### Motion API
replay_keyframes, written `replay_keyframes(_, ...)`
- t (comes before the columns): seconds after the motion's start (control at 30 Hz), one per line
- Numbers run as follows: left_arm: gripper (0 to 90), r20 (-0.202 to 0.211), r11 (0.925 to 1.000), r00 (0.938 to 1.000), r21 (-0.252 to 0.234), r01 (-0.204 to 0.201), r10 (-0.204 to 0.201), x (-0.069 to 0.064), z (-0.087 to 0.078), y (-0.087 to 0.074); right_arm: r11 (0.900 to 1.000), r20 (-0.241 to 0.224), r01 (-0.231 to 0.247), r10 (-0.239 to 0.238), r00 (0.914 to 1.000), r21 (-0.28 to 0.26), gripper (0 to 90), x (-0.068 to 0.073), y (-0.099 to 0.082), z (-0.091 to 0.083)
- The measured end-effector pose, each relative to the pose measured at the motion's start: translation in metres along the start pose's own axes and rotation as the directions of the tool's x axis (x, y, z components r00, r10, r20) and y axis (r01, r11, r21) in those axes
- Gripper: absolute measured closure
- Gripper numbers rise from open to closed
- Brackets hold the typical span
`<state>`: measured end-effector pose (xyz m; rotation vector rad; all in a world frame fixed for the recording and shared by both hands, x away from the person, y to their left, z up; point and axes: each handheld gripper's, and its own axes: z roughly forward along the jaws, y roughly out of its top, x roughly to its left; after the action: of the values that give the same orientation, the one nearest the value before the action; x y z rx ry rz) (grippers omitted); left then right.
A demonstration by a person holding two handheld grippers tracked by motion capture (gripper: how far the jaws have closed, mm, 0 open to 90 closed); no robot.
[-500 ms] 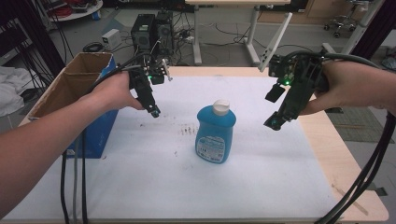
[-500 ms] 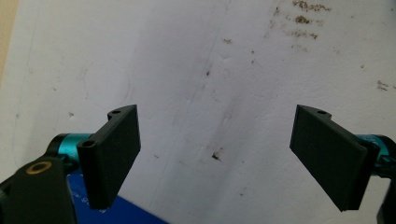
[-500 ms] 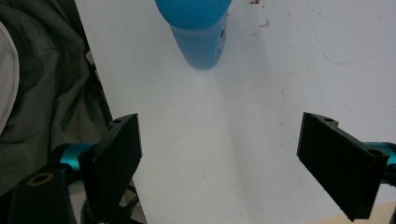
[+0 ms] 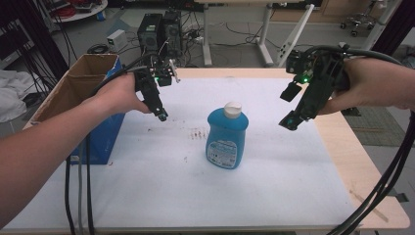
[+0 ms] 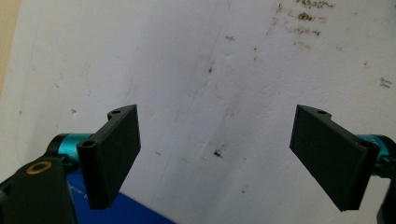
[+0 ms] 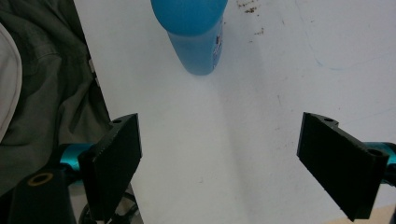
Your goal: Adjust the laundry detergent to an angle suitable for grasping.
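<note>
1. White sheeting covers the wooden table [image 4: 342,147], and behind it a workshop floor shows computer towers [image 4: 159,32], loose cables and white desk legs.
2. Brown specks stain the sheet just left of the blue bottle [image 4: 226,139], on the side facing the left gripper [image 4: 161,115].
3. That bottle stands upright near the middle of the sheet, between the two grippers and touched by neither; its white cap [image 4: 233,108] is on, and a printed label faces the person.
4. The left gripper hangs above the sheet, up and to the left of the bottle, tilted down toward the table; a green light glows on its body.
5. In the left gripper view its two black jaws stand spread wide, with nothing but stained white sheet between them.
6. A cardboard box [image 4: 73,85] with a blue side sits just outside the left gripper, at the table's left edge; a blue corner of it shows under the jaws in the left gripper view.
7. The right gripper [image 4: 289,121] hovers on the bottle's other side, angled down and inward toward it, well clear of it.
8. In the right gripper view the jaws are likewise spread apart and empty, and the bottle [image 6: 196,32] stands ahead of them, off toward the left jaw.
</note>
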<state>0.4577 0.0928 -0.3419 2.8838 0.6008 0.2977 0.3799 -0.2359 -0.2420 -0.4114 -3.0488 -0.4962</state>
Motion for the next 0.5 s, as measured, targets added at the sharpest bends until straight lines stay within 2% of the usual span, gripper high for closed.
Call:
replay_keyframes(0.17, 16.3, -0.004, 0.9998, 0.9999, -0.007, 0.017, -0.017, -0.0012, 0.0004, -0.0017, 0.9999, -0.006, -0.004, 0.004, 1.0, -0.016, 13.4, -0.0018, -0.0005, -0.0004)
replay_keyframes(0.5, 16.3, -0.01, 1.0, 0.9999, 0.005, 0.004, -0.004, -0.003, -0.0011, -0.0013, 0.9998, -0.005, -0.007, 0.007, 1.0, -0.021, 13.4, -0.0018, -0.0029, -0.0014)
